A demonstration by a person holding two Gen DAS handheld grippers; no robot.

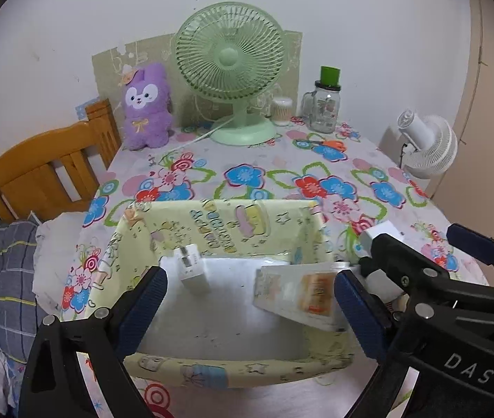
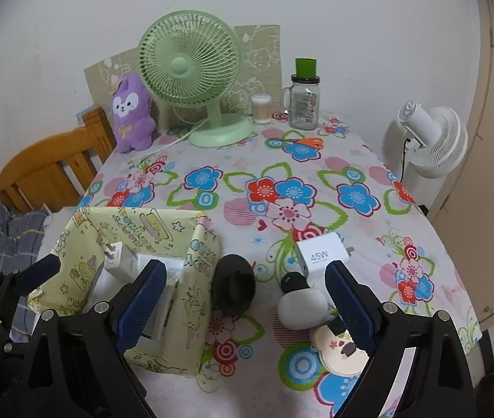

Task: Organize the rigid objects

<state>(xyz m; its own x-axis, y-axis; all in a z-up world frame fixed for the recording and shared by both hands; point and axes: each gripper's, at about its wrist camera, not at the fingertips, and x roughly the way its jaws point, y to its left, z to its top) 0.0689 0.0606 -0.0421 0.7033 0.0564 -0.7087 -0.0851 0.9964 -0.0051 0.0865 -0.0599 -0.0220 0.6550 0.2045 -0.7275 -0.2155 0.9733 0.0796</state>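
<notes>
A yellow cartoon-print box (image 1: pixel 212 223) stands on the flowered table, and my left gripper (image 1: pixel 250 313) hangs open above it with nothing between its fingers. Inside the box a white plug charger (image 1: pixel 191 268) stands upright and a flat white packet (image 1: pixel 299 292) leans on the right wall. My right gripper (image 2: pixel 247 310) is open and empty too, just right of the yellow box (image 2: pixel 194 271). Below it on the cloth lie a black round cap (image 2: pixel 234 289), a white egg-shaped gadget (image 2: pixel 300 304), a white 45W charger (image 2: pixel 320 254) and a round cream disc (image 2: pixel 344 351).
At the back of the table stand a green fan (image 2: pixel 191 69), a purple plush (image 2: pixel 132 115), a small swab tub (image 2: pixel 261 108) and a glass jar (image 2: pixel 304 104). Orange scissors (image 2: pixel 302 142) lie in front. A wooden bed frame (image 1: pixel 45 174) is left, a white fan (image 2: pixel 431 139) right.
</notes>
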